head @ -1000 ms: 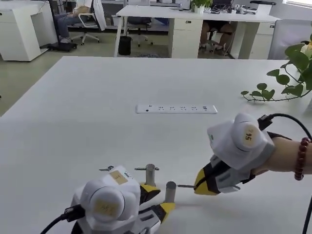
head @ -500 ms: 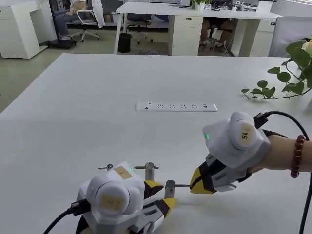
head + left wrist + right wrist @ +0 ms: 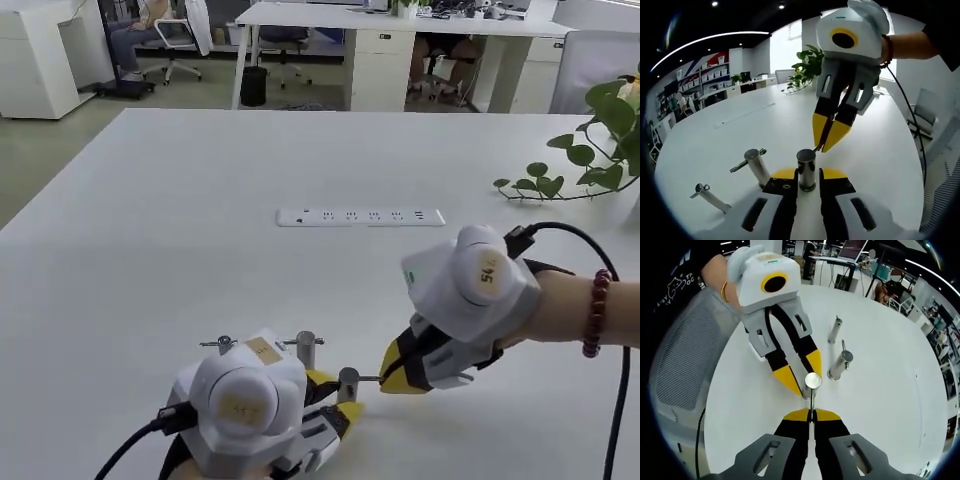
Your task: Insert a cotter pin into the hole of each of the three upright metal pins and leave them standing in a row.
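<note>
A white table seen from above, with two handheld grippers meeting over a row of three small metal pins near its front edge. Farthest left, the first pin stands with the first cotter crosswise through its top; its lower part is hidden behind the left gripper's body. Just to its right, the second pin stands upright with the second cotter through its top. Below these, the left gripper reaches in from the bottom edge, its yellow-tipped jaws clenched around the third pin, which stands upright between them. In the left gripper view that pin sits squarely between the two jaws. To its right, the third cotter lies level, its tip reaching the third pin's side near the top; whether it has entered the hole cannot be told. The right gripper pinches the other end of this cotter between closed jaws. Farther back lies a white power strip, and a green plant trails in at the right edge.
</note>
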Available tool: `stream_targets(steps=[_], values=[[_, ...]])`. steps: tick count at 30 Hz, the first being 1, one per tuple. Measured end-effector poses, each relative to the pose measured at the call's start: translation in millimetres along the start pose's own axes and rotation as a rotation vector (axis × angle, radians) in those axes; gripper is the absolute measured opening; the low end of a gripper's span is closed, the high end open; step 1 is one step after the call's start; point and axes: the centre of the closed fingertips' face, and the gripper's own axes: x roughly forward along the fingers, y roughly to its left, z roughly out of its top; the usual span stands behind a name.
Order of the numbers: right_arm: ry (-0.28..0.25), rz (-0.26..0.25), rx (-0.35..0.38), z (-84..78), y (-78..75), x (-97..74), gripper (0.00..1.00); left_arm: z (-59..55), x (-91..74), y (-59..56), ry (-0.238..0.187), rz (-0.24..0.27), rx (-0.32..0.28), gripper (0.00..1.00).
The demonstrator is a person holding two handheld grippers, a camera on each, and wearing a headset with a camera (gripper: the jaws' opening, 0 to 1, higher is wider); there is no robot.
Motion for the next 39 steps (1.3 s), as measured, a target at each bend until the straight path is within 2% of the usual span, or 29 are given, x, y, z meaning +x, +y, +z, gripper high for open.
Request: stream_targets(steps=[18, 27, 31, 39], values=[[0.010, 0.002, 0.017, 9.8, 1.3, 7.3, 0.00, -3.8, 3.9, 1.1, 0.016, 0.005, 0.001, 0.10], [-0.032, -0.018, 0.059, 19.2, -0.1, 9.6, 0.00, -4.4, 4.7, 1.2, 0.016, 0.010, -0.009, 0.10], [-0.038, -0.026, 0.081, 18.7, -0.6, 6.2, 0.09, -5.2, 4.9, 1.3, 0.018, 0.011, -0.011, 0.10], [-0.043, -0.040, 0.107, 13.1, -1.0, -5.5, 0.06, -6.5, 4.8, 1.8, 0.022, 0.015, -0.013, 0.10]])
